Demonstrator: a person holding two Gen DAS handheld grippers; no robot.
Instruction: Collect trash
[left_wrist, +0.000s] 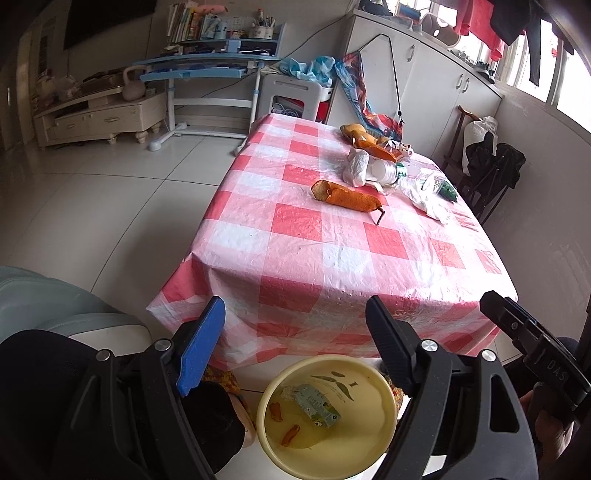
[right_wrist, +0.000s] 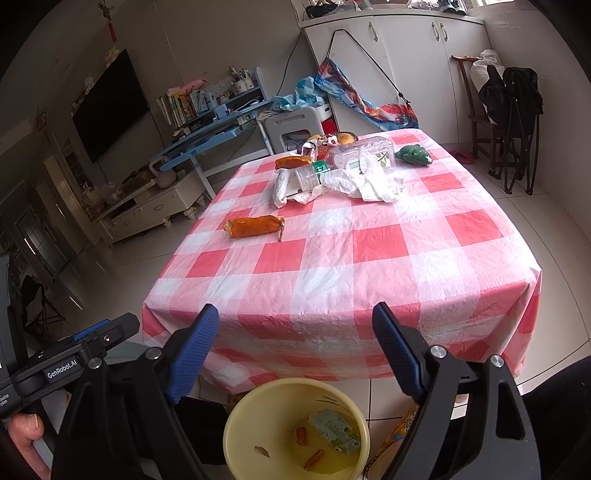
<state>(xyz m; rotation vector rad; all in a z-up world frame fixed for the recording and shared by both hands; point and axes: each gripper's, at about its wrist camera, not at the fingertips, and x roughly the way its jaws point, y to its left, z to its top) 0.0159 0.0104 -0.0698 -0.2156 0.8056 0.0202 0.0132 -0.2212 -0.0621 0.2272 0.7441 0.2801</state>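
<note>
both tools hang low over the yellow bucket, which stands on the floor just in front of the bench and already holds a crumpled green wrapper and a few orange scraps. the left hand-held gripper is released, fingers wide apart with nothing between them; the right hand-held gripper is likewise spread and empty.

the rest of the trash is on the checked cloth: a long orange peel lies alone nearest the front edge, and well behind it sits a heap of a clear plastic bottle, white crumpled plastic bags, more peel and a green thing at the far side.

the sensible next pick looks like the lone peel, since nothing touches it. to do it well, bring one gripper in from above, turn the fingers across the peel's short width, press down to the cloth, then close near its middle so it does not sag. the thin cloth may bunch between the fingers, so lift slowly. keep the bucket where it is, beneath the bench edge, for a short carry.
</note>
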